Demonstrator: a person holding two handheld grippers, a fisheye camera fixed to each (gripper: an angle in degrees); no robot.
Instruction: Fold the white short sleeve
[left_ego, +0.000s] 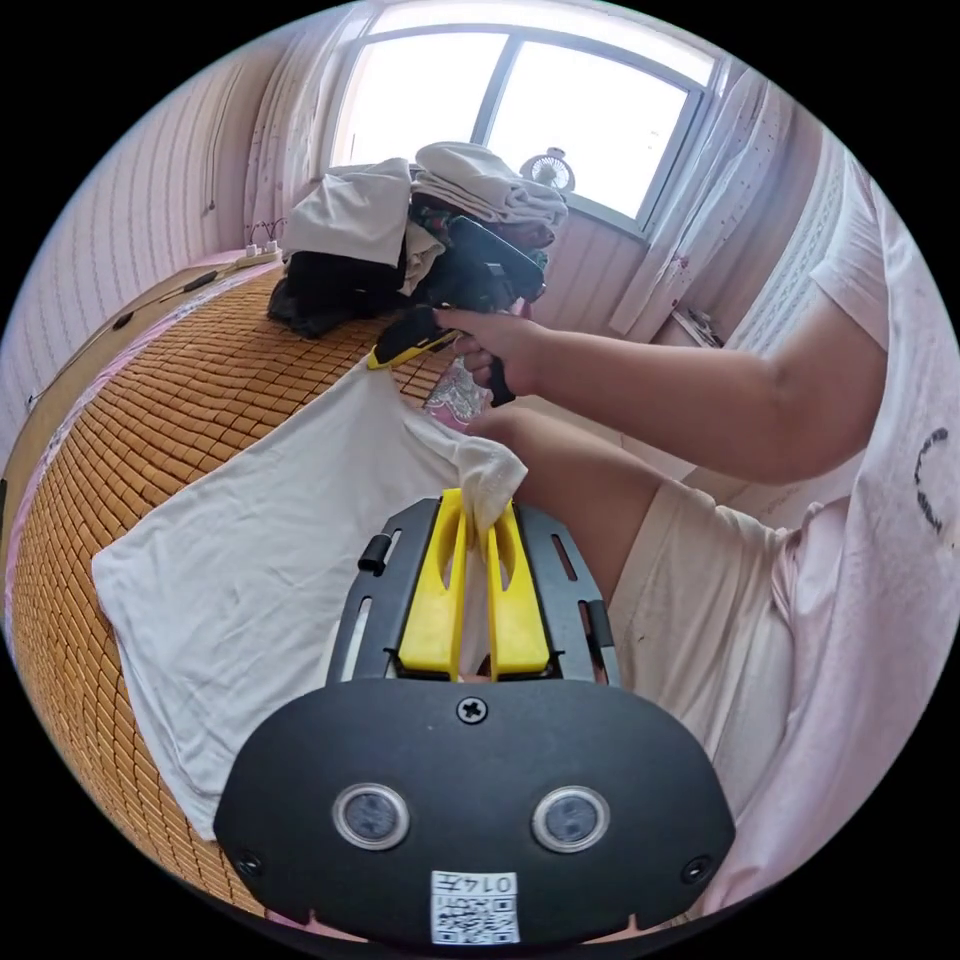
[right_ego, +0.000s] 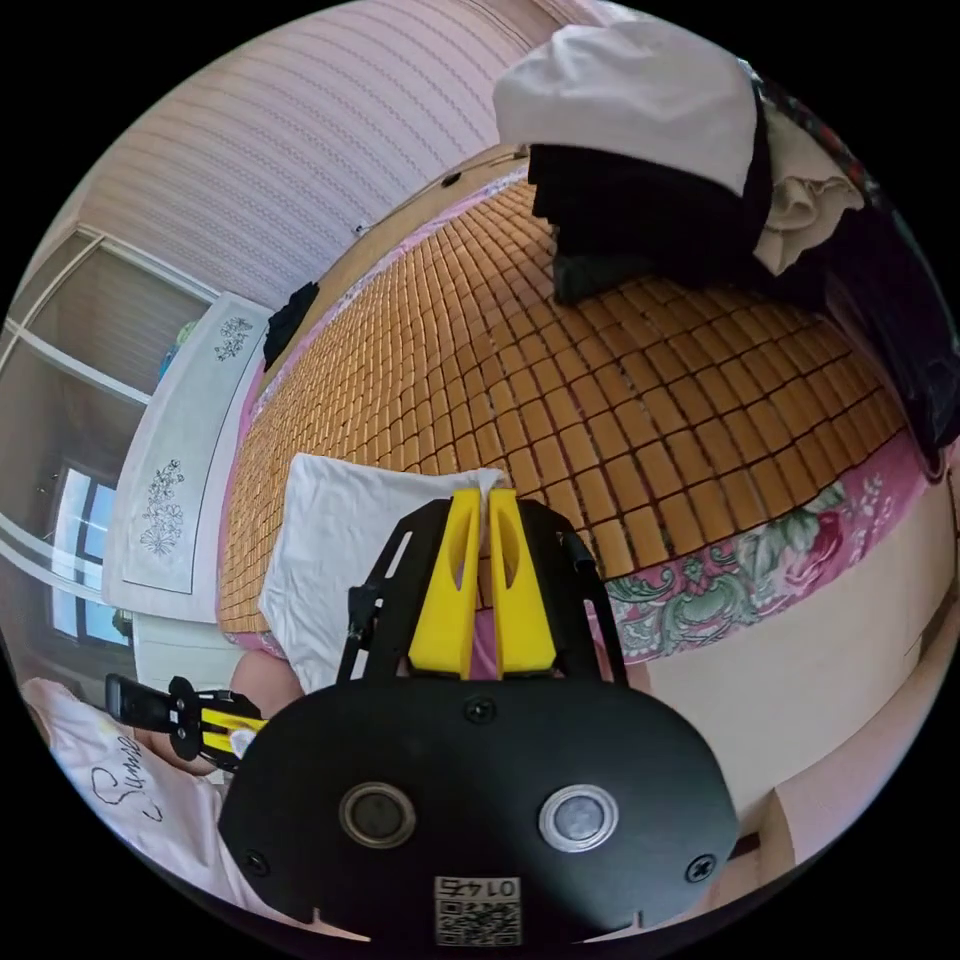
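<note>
The white short sleeve shirt (left_ego: 250, 570) lies spread on the woven bamboo mat (left_ego: 180, 380). My left gripper (left_ego: 480, 505) is shut on a bunched corner of it near the person's knee. In the left gripper view the right gripper (left_ego: 385, 352) reaches the shirt's far corner, held by a hand (left_ego: 500, 350). In the right gripper view my right gripper (right_ego: 485, 497) is shut on a corner of the shirt (right_ego: 340, 530) at the mat's edge. The left gripper (right_ego: 210, 725) shows at the lower left of that view with white cloth at its tips.
A pile of clothes (left_ego: 400, 230), white, black and beige, sits at the far end of the mat below the window (left_ego: 520, 100). The bed's floral border (right_ego: 760, 580) runs along the mat's edge. The person's leg (left_ego: 620, 520) and pink shirt (left_ego: 880, 600) are close on the right.
</note>
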